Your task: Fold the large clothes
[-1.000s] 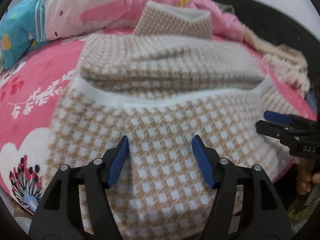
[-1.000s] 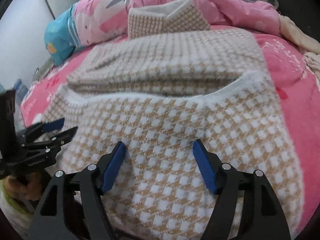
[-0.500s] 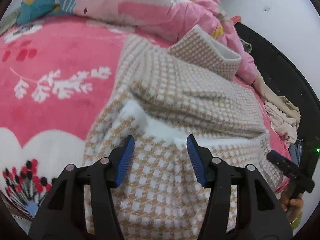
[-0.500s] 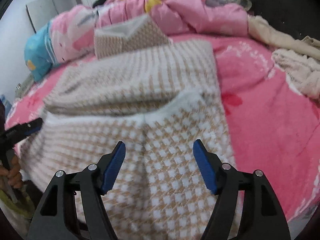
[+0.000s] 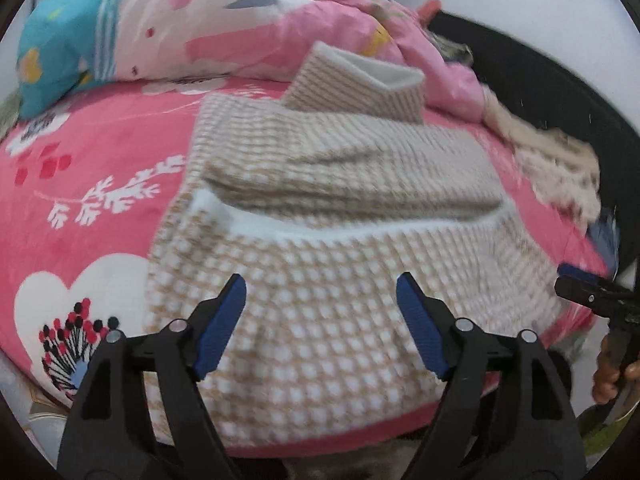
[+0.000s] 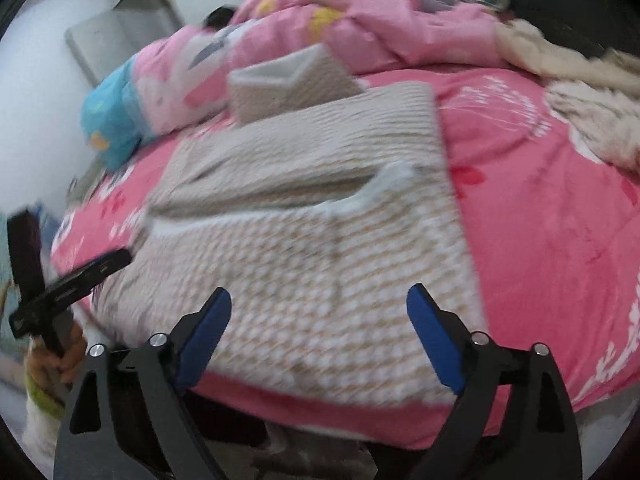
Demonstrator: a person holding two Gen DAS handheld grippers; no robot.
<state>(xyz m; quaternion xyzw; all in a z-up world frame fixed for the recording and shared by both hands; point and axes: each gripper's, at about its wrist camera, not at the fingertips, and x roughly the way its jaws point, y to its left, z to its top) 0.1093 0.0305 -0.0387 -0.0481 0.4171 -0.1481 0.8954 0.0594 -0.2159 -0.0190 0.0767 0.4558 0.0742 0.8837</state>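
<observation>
Both the left gripper (image 5: 320, 322) and right gripper (image 6: 318, 332) have lifted, fingers opening wider, nothing between them.

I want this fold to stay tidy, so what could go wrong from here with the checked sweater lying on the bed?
1. The sweater's near edge lies close to the edge of the bed; a tug could pull it off.
2. Both the left gripper and the right gripper are opening with nothing pinched, so the folded-up hem may slip back unevenly.
3. The collar stands up against the quilt and could bunch in the next fold.
</observation>
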